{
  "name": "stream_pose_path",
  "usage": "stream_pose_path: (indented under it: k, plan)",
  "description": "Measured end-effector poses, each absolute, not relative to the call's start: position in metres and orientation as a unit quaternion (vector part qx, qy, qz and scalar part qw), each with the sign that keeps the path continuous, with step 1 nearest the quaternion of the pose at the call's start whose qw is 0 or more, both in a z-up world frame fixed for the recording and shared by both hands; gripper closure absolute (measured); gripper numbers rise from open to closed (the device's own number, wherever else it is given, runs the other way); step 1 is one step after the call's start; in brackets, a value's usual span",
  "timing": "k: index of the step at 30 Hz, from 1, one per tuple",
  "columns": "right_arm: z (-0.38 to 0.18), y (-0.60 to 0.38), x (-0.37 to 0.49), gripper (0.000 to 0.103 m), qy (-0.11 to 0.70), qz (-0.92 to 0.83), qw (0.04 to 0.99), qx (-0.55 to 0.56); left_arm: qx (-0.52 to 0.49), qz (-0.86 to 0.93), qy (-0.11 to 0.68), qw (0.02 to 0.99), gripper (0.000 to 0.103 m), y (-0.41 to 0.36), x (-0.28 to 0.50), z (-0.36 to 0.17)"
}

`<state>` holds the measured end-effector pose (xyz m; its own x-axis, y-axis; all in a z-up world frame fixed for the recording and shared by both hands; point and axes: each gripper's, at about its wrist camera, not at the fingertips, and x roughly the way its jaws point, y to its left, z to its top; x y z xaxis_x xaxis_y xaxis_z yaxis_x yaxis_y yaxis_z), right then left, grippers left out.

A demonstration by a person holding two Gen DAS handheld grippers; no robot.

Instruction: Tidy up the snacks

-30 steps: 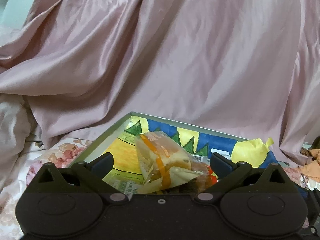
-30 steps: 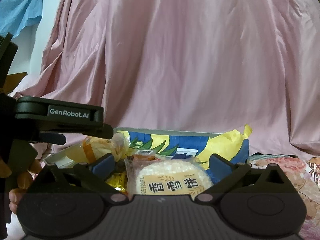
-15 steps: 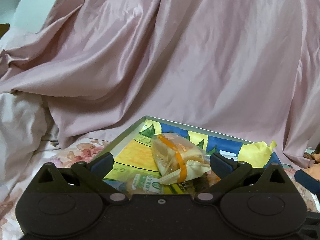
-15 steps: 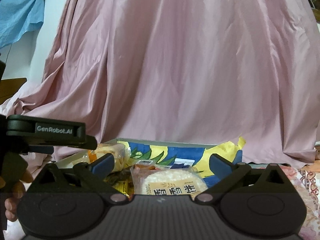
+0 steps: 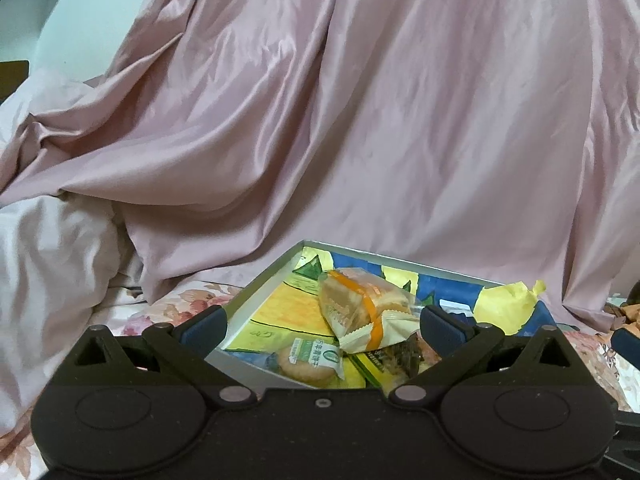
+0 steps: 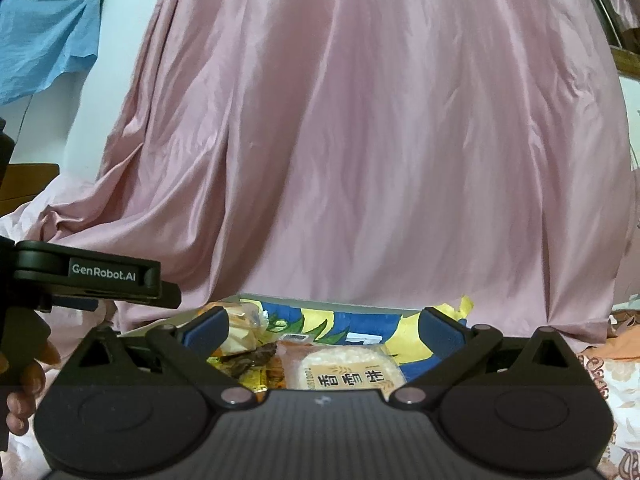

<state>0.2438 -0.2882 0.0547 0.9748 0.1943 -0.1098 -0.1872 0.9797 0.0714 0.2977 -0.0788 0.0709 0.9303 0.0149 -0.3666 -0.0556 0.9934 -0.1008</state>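
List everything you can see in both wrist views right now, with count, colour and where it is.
Box: one, grey rim, yellow, blue and green painted lining, on the floral bedding.
Cake packet: one, clear wrapper with orange band, on top of the pile in the box.
Round biscuit packet: one, green and white label, near edge of the box.
Rice cracker packet: one, pale disc with tan label, in the box before the right tool.
Dark brown snack: one, under the cake packet.
Pink satin sheet: one, draped behind the box.
Blue cloth: one, upper left of the right view.
Floral bedding: pink and cream, under the box.
Left tool: open, empty.
Right tool: open, empty.
Hand: one, holding the left tool.
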Motion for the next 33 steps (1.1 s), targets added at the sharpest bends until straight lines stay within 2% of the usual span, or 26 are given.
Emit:
stream_pose_path:
  k: [15, 33]
  plan:
    - [0.061, -0.281, 0.208, 0.000, 0.045, 0.096, 0.994, 0.020, -0.060, 0.026, 0.176, 0.982, 0.001, -0.070, 0.252, 0.064]
    - [0.054, -0.284, 0.171, 0.000, 0.076, 0.083, 0.992, 0.053, -0.076, 0.036, 0.177, 0.981, 0.001, -0.061, 0.193, 0.039]
